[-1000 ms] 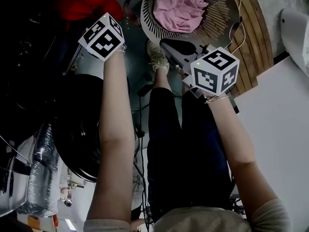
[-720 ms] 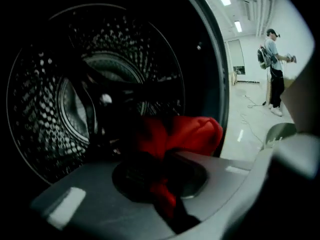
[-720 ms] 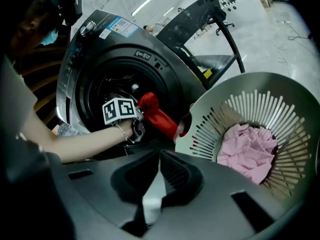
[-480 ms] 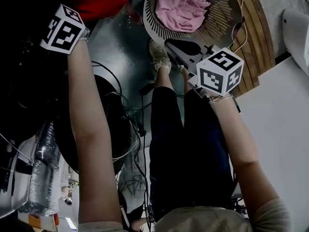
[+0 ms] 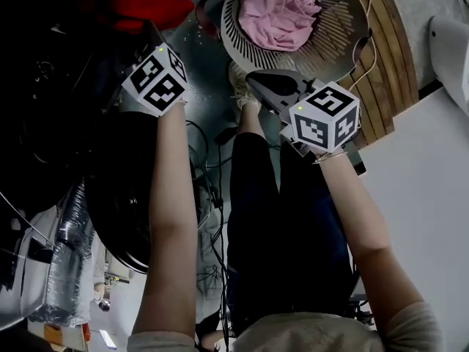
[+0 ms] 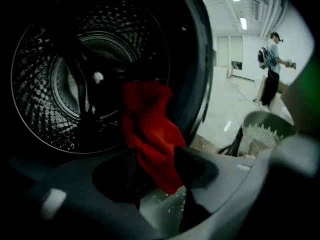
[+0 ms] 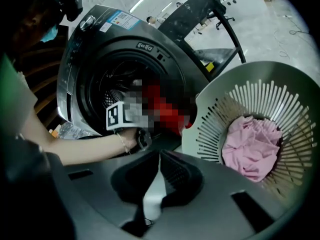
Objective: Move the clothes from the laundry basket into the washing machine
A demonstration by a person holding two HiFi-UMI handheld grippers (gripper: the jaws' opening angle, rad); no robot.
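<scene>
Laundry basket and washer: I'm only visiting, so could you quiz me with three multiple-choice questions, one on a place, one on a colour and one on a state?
1. Where is the pink cloth?
A on a chair; B on a shelf; C in the basket

2. What colour is the garment at the mouth of the washer?
A red; B blue; C white

3. The jaws of the right gripper are:
A wide apart; B shut with nothing between; C shut on a towel

Answers:
1 C, it lies bunched inside the slatted basket.
2 A, it shows red against the dark drum.
3 B, the right gripper view shows the two jaws together and bare.
</scene>
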